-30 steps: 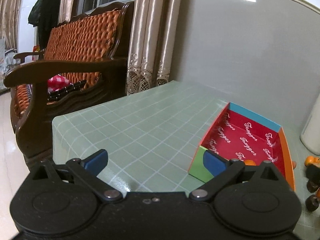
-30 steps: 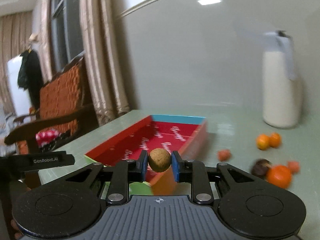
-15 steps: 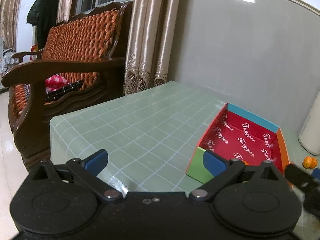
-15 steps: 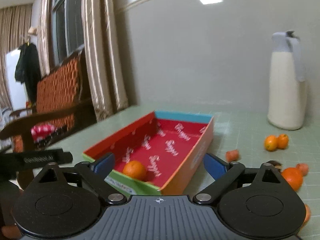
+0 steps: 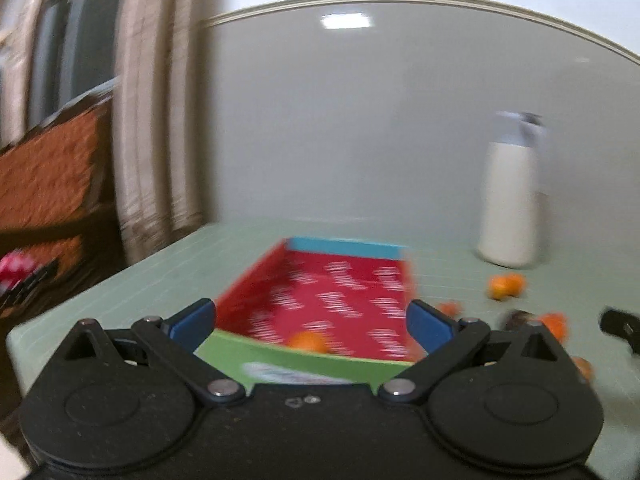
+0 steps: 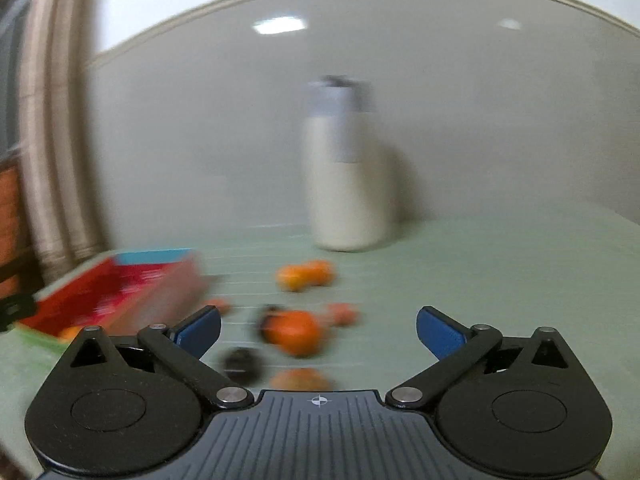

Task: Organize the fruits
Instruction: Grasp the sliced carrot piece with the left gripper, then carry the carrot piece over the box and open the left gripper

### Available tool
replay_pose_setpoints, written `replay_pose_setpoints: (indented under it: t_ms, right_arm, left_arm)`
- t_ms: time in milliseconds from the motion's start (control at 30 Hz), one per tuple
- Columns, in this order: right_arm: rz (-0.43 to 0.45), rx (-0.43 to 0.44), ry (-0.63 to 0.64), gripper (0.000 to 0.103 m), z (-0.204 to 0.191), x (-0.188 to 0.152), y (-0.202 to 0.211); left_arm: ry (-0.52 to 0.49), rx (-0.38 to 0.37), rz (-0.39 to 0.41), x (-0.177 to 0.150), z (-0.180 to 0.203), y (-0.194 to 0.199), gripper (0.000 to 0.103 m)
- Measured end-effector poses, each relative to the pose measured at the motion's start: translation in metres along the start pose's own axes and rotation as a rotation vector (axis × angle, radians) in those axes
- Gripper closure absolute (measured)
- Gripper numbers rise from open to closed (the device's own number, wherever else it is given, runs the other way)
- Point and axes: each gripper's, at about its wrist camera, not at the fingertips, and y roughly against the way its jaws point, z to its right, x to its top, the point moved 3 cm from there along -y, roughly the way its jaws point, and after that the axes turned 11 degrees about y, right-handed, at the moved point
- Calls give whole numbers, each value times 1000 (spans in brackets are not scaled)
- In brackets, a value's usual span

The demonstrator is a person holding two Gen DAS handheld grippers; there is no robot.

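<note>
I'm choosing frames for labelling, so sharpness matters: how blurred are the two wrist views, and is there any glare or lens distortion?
Left wrist view: motion-smeared box, fruit and curtains; left gripper stays sharp; a ceiling-light reflection on the wall. Right wrist view: stronger sideways smear on the white bottle and oranges; right gripper crisp, jaws wide open and empty; fisheye bends the wall moulding.

place: home living room | evidence: curtains (image 5: 160,120), wooden sofa (image 5: 52,184)

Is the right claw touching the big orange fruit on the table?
Apart. The right wrist view shows the right claw wide open, with the big orange fruit lying between and beyond its blue pads, clear of both.
</note>
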Motion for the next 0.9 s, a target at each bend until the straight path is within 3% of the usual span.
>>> replay_pose_setpoints:
  t_ms: [300,433,567,700,900]
  right_arm:
    - [-31,-374,-58,0,71,-12,15]
    - [-9,-533,-64,0,94,-14,29]
    - [37,-608,-59,0,110,-14,43]
    - [53,-682,-2,0,112,-14,49]
    - [43,-641,5,0,106,-18,46]
  left_arm:
    - [-148,-237,-82,-39,92,-3,8]
    - [-174,-312,-133,-55,121,-5,16]
    - [-193,-379,-187,-71,148,-7,24]
    - [-186,-399,-247,-82,168,-20,34]
    - [-154,-386,-338,-95,179,-42,51]
